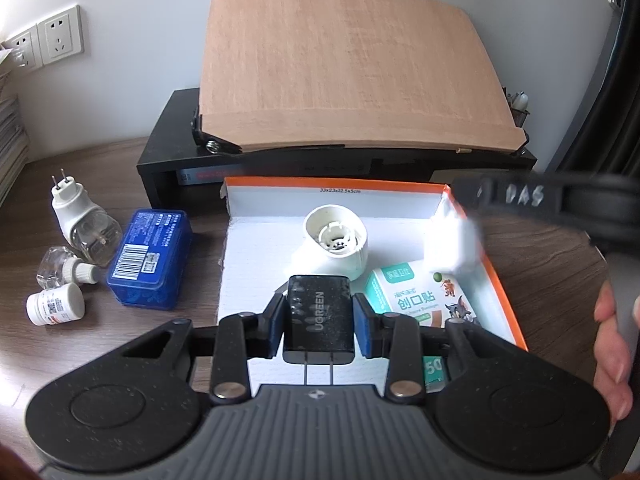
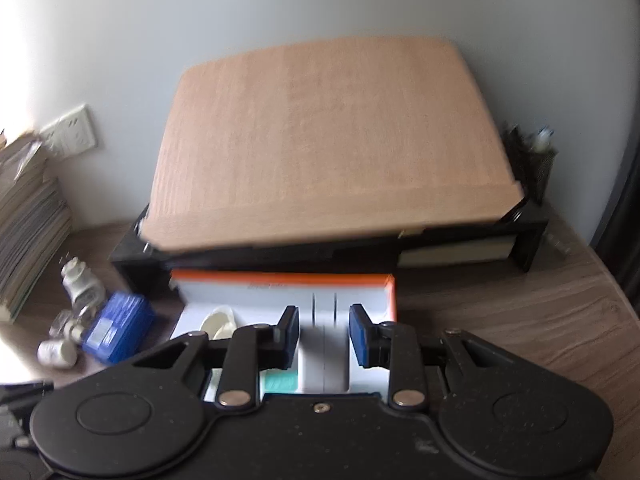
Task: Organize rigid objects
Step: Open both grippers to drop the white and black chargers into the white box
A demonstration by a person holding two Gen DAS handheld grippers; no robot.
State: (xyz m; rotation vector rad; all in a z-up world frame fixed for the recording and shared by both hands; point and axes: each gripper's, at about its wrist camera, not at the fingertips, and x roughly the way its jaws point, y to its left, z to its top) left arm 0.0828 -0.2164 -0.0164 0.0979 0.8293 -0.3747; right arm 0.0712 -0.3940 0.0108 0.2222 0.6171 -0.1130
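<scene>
Over an open orange-edged box (image 1: 336, 186) on a dark wood surface (image 1: 100, 344), I hold a gripper in each hand. I judge the tidying roughly half done.

My left gripper (image 1: 319, 326) has its jaws clamped on a black charger (image 1: 319, 320), prongs pointing back toward me, just above the box's white floor. My right gripper (image 2: 324, 334) has its jaws closed around a white block (image 2: 324, 350), held above the right side of the box; the right wrist view is blurred, so I cannot tell what the block is. In the left wrist view that same block (image 1: 450, 248) hangs near the box's right wall.

Inside the box already: a white plug-in housing (image 1: 336, 246) lying on its side toward the back, and a teal-and-white plaster box (image 1: 416, 294) to its right. Something green shows under my left gripper's right finger, too hidden to name.

Still outside, on the surface to the left of the box, well apart from it: a blue case (image 1: 150, 256), a white plug-in vaporiser (image 1: 82, 216), a small clear bottle (image 1: 66, 270) and a small white pill bottle (image 1: 54, 304).

Behind the box stands a black riser (image 1: 168, 160) carrying a tilted wooden board (image 1: 352, 68).
</scene>
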